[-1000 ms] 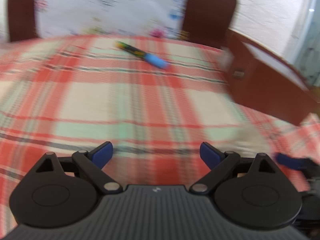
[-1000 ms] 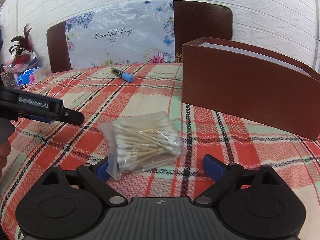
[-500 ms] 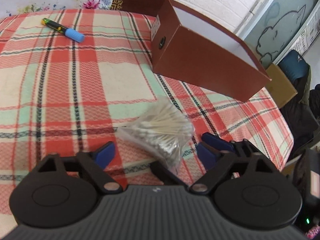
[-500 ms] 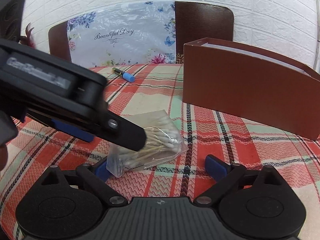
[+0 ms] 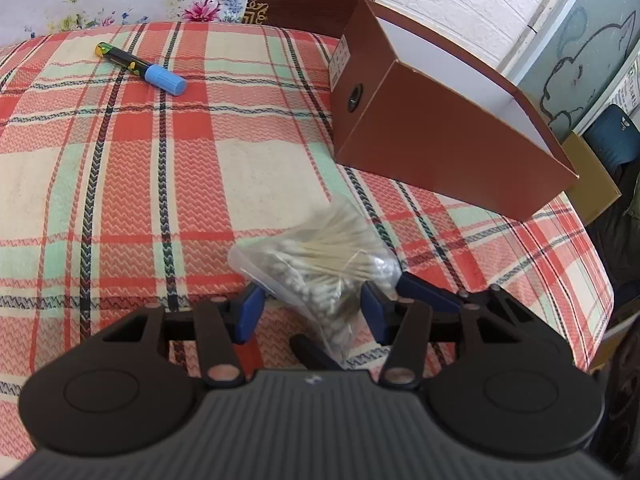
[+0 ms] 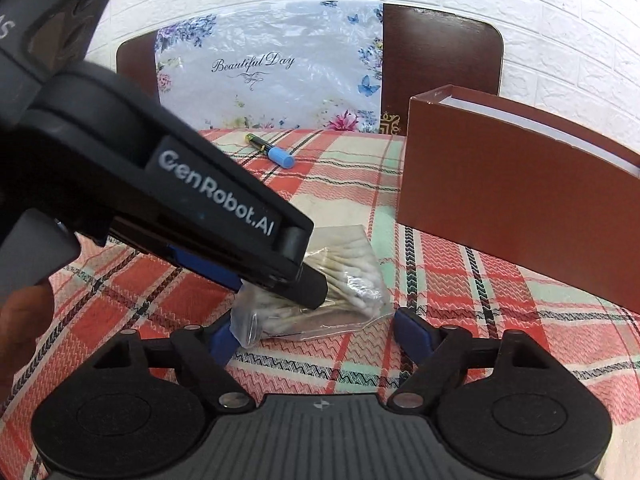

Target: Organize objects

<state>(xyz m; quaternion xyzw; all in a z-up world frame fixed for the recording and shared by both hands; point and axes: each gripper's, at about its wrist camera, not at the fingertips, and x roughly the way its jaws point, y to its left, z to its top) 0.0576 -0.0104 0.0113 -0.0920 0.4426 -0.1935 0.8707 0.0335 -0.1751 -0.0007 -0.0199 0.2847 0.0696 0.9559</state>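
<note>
Checked worktop (image 5: 120,168), big and soft; brown box (image 5: 440,132) standing open at the far right; blue-capped pen (image 5: 140,68) lying far back; bag of cotton swabs (image 5: 324,264) near the front, between both tools. Step in hand, by guess: grabbing the bag. Left gripper (image 5: 308,312) half shut around the bag, pads not yet squeezing; wider half a second ago. Right gripper (image 6: 316,340) wide open, holding nothing, just behind the bag. Next: squeeze gently, lift, carry toward the box.

Home dining spot, plaid tablecloth (image 5: 248,168), wooden chair (image 6: 440,52), white brick wall (image 6: 540,8)
</note>
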